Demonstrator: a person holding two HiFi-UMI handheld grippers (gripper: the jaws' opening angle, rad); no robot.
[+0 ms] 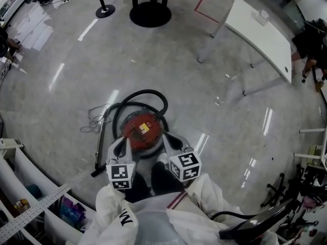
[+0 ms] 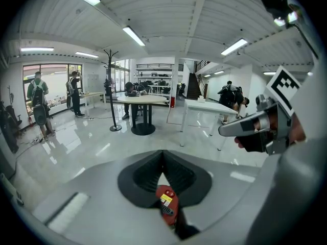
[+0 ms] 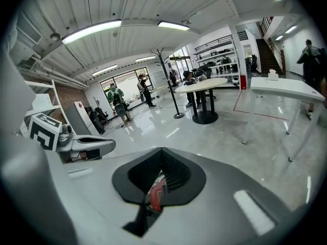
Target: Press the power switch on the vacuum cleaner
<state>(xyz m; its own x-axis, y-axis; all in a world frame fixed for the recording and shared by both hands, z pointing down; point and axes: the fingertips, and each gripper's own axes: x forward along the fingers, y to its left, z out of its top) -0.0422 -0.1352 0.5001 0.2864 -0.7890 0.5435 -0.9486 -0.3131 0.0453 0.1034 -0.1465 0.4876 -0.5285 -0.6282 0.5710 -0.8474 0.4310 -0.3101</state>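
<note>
Vacuum cleaner (image 1: pixel 141 131), red-lidded, stands on the floor (image 1: pixel 204 86) at the person's feet. Its black hose (image 1: pixel 148 93) loops round its far side, and a thin cord (image 1: pixel 94 119) lies just to its left. The left gripper (image 1: pixel 118 146) hangs above its left edge and the right gripper (image 1: pixel 172 143) above its right. Each has its jaws closed tip to tip on nothing, probably to give a blunt point for pressing. Which fitting on the lid is the switch, I cannot tell.

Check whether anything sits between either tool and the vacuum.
Nothing visible does. The left tool and right tool hang shut over the vacuum; its hose loops round the far side, off the top.
</note>
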